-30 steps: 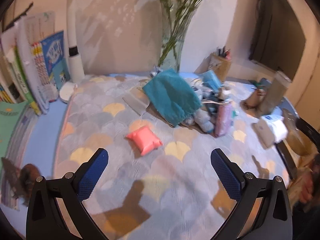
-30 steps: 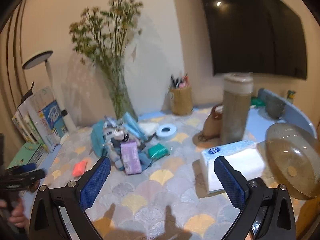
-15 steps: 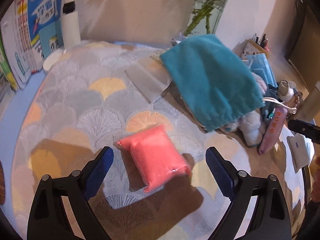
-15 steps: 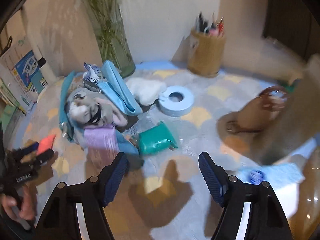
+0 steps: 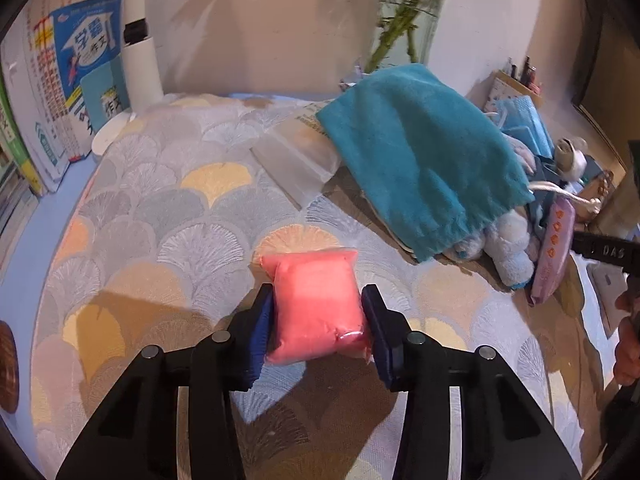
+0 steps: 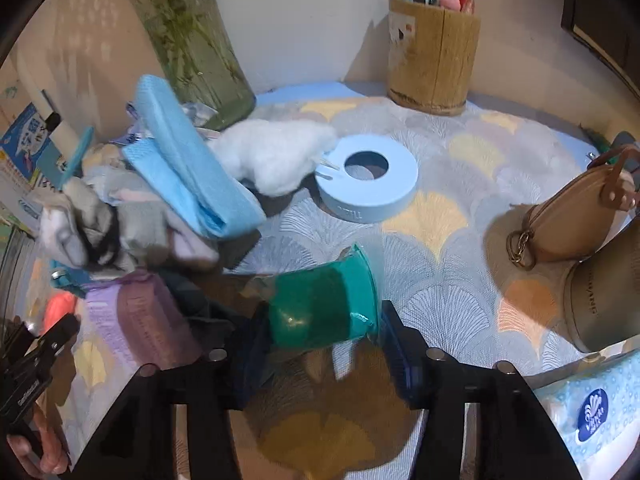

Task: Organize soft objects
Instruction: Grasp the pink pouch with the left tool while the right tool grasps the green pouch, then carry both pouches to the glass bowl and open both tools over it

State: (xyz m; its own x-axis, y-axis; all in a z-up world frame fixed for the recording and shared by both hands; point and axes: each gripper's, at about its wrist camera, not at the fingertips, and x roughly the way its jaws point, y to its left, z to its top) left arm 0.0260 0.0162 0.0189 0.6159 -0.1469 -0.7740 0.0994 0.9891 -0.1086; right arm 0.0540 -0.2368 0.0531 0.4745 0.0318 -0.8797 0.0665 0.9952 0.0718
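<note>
Presently, item one: pink plastic-wrapped soft pouch (image 5: 316,304) on the scallop-patterned tabletop (image 5: 168,216), left gripper (image 5: 318,330) jaws just closing, clamped on its flanks; light, squashy, slippery film. Item two: green plastic-wrapped soft pouch (image 6: 320,308), right gripper (image 6: 324,354) jaws closing astride, contact unclear.

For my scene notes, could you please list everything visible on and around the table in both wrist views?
pink packet: 1, pink, between left gripper's pads
green packet: 1, green, between right gripper's jaws
teal pouch: 1, teal, on the pile
plush toy: 1, pale blue, under pouch
purple pack: 1, lilac, pile's near side
blue cloth: 1, light blue, atop pile
cotton: 1, white, beside ring
ring: 1, pale blue, centre
vase: 1, glass, at wall
pen pot: 1, tan, at wall
purse: 1, tan, right
tissue pack: 1, blue-white, lower right
books: several, left wall
left gripper: 1, black, blue pads
right gripper: 1, black, blue pads
</note>
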